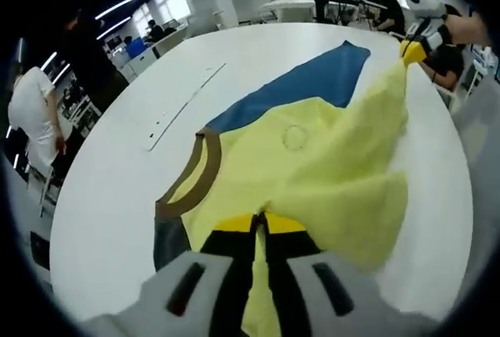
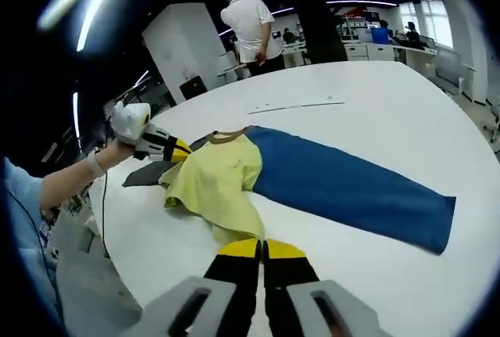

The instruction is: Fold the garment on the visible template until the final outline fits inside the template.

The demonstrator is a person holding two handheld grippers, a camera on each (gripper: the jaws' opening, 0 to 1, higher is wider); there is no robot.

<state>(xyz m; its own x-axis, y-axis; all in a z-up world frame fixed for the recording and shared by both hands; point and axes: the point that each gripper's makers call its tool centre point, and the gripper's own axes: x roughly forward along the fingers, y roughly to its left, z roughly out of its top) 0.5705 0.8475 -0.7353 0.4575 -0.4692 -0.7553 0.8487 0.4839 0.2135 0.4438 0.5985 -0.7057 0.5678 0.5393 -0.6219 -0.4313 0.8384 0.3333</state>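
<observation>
Clearly, in the left gripper view, the left claw point(image 1: 262, 224) has its jaws closed on the near edge of the garment point(image 1: 312, 157), a yellow shirt with a brown collar point(image 1: 187, 184) and a blue part running away to the far right; the cloth is lifted off the white surface point(image 1: 117, 196) and hangs slack between this claw and the right claw point(image 1: 412, 50), which pinches the far yellow corner up high. A faint round mark sits on the yellow chest, too small to read as a logo or words, and a thin strip lies on the surface to the far left with no legible writing. In the right gripper view, the right claw point(image 2: 262, 251) has its jaws pressed together with yellow cloth just beyond the tips, so it appears clamped on the garment point(image 2: 234, 181), while the left claw point(image 2: 168, 148) holds the opposite edge at the left; the blue part point(image 2: 351, 188) lies flat on the surface point(image 2: 391, 102), stretching right. To do this fold well, I judge both claws should travel level and together, keep the yellow panel taut, lay it squarely over the blue, and release only once the edges line up, with everything on the surface; no template outline can be made out, and no brand or label is readable
</observation>
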